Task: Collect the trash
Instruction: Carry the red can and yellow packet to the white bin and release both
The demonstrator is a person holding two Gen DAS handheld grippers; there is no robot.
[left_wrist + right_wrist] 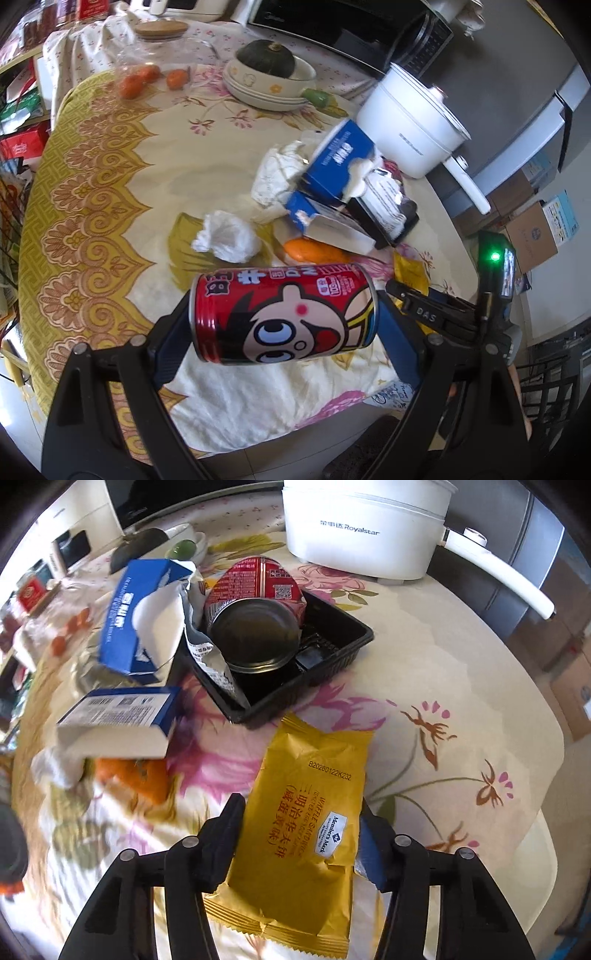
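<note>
Pickup step: the left gripper (284,317) clamps a red can (282,312) above the desk (110,206); the right gripper (301,843) pinches a yellow wrapper (306,812). Both likely need carrying to a bin, none visible; tissues (227,236) and blue cartons (144,616) remain.

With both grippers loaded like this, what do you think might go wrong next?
1. The red can is pinched end to end in the left gripper; it might slip or roll out.
2. The right gripper holds the limp yellow wrapper, which could slide free.
</note>
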